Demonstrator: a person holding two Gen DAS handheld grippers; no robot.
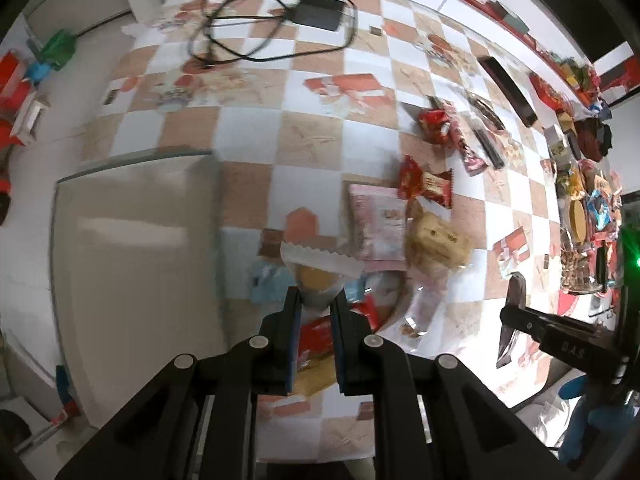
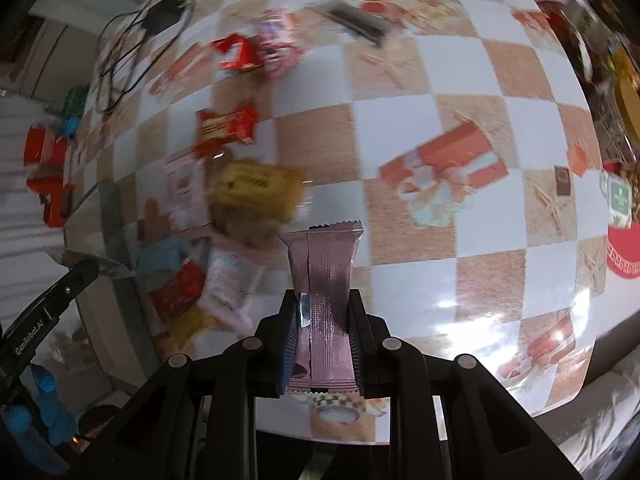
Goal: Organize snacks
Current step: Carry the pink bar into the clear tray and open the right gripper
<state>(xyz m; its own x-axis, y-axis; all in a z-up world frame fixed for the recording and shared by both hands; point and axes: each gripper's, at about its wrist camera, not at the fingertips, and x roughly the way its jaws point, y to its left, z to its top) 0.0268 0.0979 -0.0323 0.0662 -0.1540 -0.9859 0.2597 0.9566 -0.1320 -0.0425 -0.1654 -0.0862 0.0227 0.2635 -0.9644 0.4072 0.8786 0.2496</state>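
Packets are pinched in both of your grippers, so you are mid-carry, each tool lifted clear of the checkered tablecloth (image 1: 312,144). Your left gripper (image 1: 316,300) is clamped on a clear-wrapped round pastry (image 1: 318,278) with a white serrated top edge, hanging straight down over the pile. Your right gripper (image 2: 324,304) is squeezed onto a mauve snack bar (image 2: 326,276), held upright between the pads with its crimped end pointing away from you.

Just below and beyond your left tool lies the loose heap still to be sorted: a pink packet (image 1: 376,220), a clear bag of yellow biscuits (image 1: 436,240), and a red wrapper (image 1: 426,182) a little farther on. To the left of the heap sits a pale grey box (image 1: 136,264), its broad top face showing; whether it is a lidded container or an open bin you cannot tell from these views.

Farther out, another red packet (image 1: 434,122) and dark bars rest near the table's far side, with a black power brick and cables (image 1: 320,12) beyond them.

Judging by this, the step in hand is transporting two picked snacks to their place. Your next move calls for choosing the destination, probably the grey box, lowering each packet until it rests, and only then releasing.
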